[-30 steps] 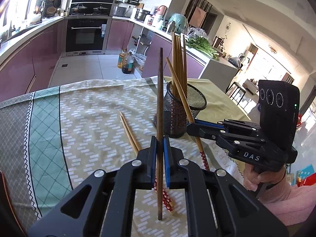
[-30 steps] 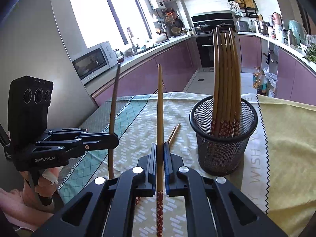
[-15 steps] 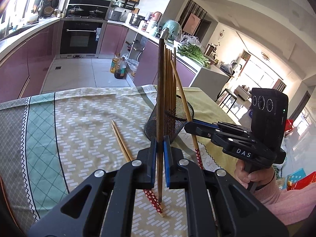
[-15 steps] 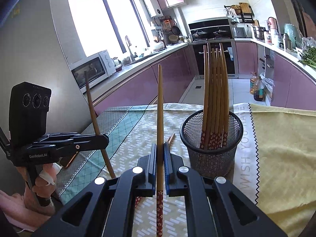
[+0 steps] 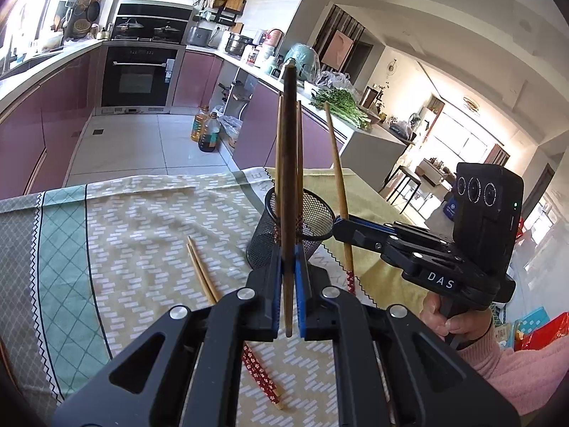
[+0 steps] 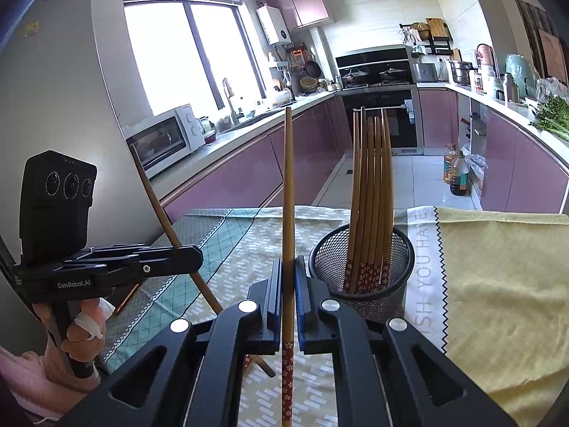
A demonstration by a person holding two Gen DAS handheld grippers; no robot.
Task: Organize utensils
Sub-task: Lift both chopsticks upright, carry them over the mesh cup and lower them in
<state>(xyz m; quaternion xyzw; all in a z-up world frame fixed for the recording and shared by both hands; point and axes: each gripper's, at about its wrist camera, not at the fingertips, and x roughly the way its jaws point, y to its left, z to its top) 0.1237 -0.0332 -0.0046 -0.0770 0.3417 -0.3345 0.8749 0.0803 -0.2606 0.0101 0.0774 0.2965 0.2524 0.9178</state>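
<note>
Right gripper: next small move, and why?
Probably carry the right gripper over the mesh holder and lower its chopstick in. It grips one upright beside the holder, where others already stand; two more lie on the cloth.

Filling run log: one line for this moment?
left claw: shut on dark chopstick | right claw: shut on light chopstick | mesh holder: ahead

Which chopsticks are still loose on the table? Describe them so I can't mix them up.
Start at the black mesh cup on the patterned tablecloth. Left of it a pair of chopsticks lies flat on the cloth, red flowered ends toward the camera. Every other chopstick stands in the cup or is clamped in a gripper.
</note>
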